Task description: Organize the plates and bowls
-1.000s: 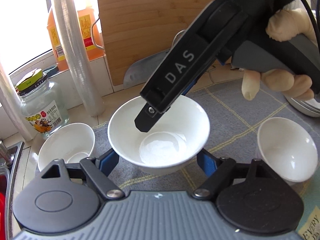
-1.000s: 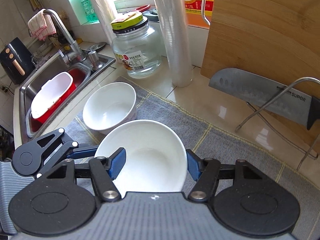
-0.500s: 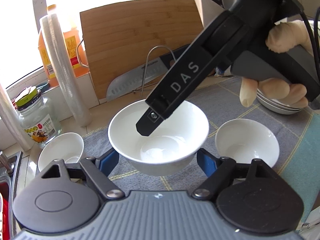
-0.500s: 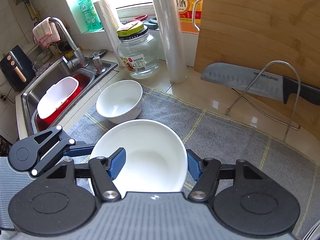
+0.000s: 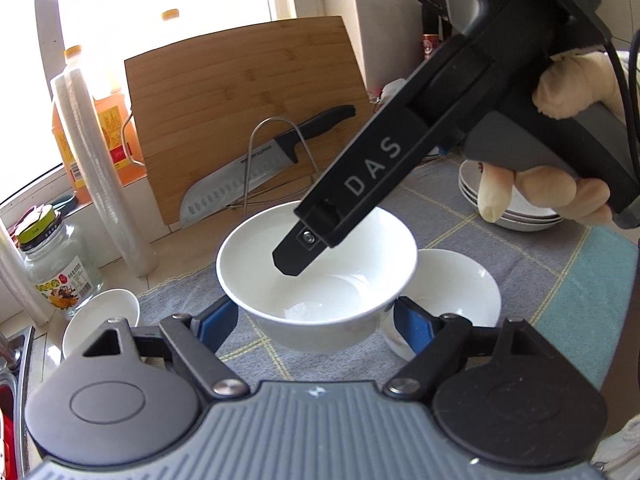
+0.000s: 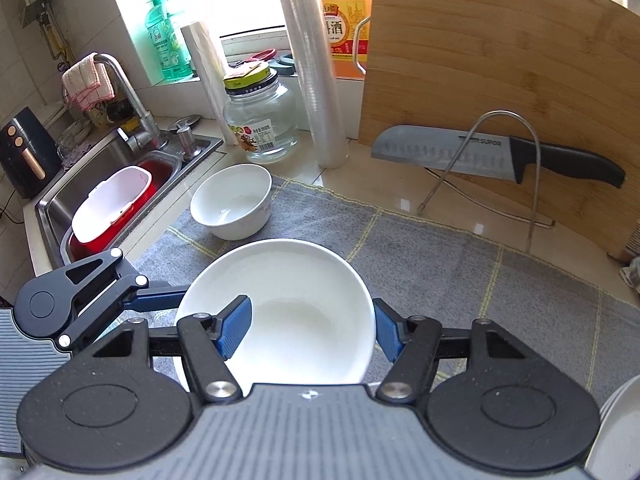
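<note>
The grey mat point(image 6: 440, 264) takes up most of the counter, with bare room on its right half up to the tall board point(image 6: 500, 60) leaning at the back. The sink point(image 6: 52, 200) drops off past the mat's left edge. A plate stack point(image 5: 516, 216) sits at the mat's far right. My right claw point(image 6: 312, 328) pinches the bowl point(image 6: 296, 240) by its wall, one pad inside and one outside, and my left claw point(image 5: 316, 320) clamps its sides. It hangs above a second bowl point(image 5: 460, 280), and a third bowl point(image 6: 232, 200) stands near the sink. A knife point(image 6: 460, 148) on its wire rack, a film roll point(image 6: 316, 80) and a jar point(image 6: 260, 120) line the back edge.
</note>
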### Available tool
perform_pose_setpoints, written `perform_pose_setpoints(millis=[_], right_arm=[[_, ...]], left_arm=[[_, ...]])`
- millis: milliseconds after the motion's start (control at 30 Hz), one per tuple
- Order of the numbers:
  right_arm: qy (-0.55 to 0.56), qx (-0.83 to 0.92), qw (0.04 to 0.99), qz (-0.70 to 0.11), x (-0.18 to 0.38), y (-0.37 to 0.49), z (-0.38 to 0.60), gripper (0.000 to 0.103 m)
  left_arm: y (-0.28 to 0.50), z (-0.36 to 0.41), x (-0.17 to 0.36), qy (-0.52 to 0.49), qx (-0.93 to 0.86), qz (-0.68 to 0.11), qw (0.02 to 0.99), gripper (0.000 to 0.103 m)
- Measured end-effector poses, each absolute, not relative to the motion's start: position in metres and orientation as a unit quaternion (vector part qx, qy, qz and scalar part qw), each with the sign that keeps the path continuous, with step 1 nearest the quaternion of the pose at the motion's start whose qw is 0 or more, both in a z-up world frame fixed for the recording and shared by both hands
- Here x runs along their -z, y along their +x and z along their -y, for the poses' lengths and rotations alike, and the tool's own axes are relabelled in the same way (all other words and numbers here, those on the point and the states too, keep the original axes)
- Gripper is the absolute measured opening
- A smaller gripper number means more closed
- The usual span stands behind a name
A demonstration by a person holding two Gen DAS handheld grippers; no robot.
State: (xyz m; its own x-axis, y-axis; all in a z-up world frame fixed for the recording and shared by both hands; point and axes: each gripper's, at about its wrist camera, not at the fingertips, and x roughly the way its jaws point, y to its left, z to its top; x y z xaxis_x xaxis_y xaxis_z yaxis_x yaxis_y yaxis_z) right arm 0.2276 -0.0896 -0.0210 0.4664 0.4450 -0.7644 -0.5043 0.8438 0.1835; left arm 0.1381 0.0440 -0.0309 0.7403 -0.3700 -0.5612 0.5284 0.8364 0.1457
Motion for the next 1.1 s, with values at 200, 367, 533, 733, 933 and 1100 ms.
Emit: perform_pose_setpoints(millis=[200, 367, 533, 733, 933, 1100], right_arm=[[-0.026, -0.261, 0.865, -0.427, 0.015, 0.213, 0.105, 0.07], [-0.021, -0.243, 0.872, -0.424, 0.012, 0.202, 0.119, 0.07], [-0.008, -0.228, 0.876, -0.425, 0.013, 0.194, 0.132, 0.07], [-0.004, -0.211, 0.877, -0.432, 0.017, 0.187, 0.143, 0.07], [0.004, -0.201, 0.876, -0.438, 0.023, 0.183, 0.153, 0.07], [0.01, -0.195, 0.875, -0.442, 0.028, 0.183, 0.158, 0.07]], left_arm=[[0.132, -0.031, 0.028, 0.161, 0.262, -0.256, 0.917, 0.084], [0.128, -0.019, 0.027, 0.164, 0.277, -0.252, 0.913, 0.084], [0.128, -0.008, 0.03, 0.166, 0.29, -0.254, 0.908, 0.085], [0.126, 0.002, 0.035, 0.169, 0.307, -0.26, 0.9, 0.085], [0.126, 0.011, 0.04, 0.175, 0.317, -0.266, 0.894, 0.085], [0.129, 0.015, 0.045, 0.174, 0.322, -0.274, 0.89, 0.085]])
